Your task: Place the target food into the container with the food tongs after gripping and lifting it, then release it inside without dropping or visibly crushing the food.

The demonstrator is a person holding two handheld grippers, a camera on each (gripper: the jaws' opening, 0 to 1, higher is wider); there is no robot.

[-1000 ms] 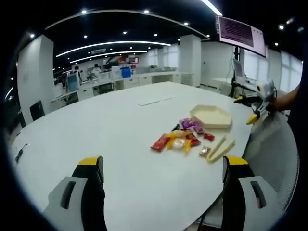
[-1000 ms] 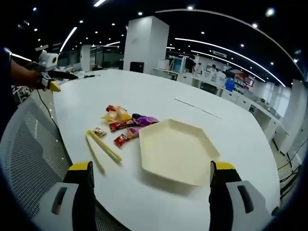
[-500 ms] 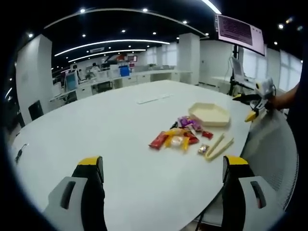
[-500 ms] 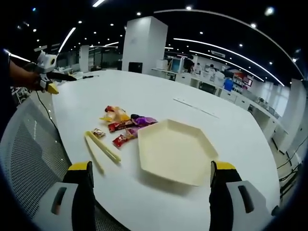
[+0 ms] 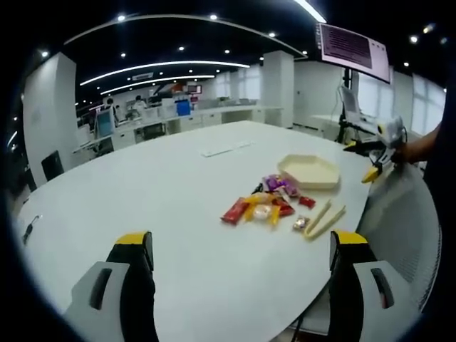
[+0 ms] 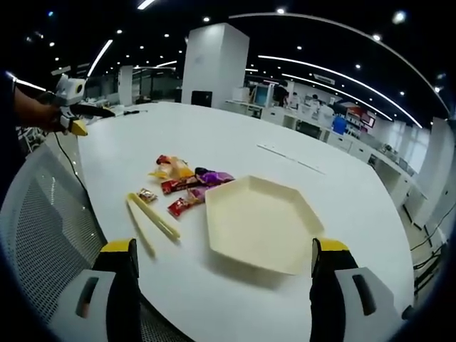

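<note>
Yellow-tipped, both the left claw [image 5: 239, 246] and right claw [image 6: 223, 253] gape wide, empty, above the table [image 6: 235, 142].

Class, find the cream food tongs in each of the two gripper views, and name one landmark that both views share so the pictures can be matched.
Left gripper view: food tongs right of centre, near the table edge.
Right gripper view: food tongs left of centre, beside the hexagonal tray.
Shared landmark: the hexagonal tray.

Left tool [image 5: 239, 249] wide open above white worktop [image 5: 142, 206], snack packs [image 5: 265, 205], tongs [image 5: 324, 219], empty tray [image 5: 310, 172] far ahead
</note>
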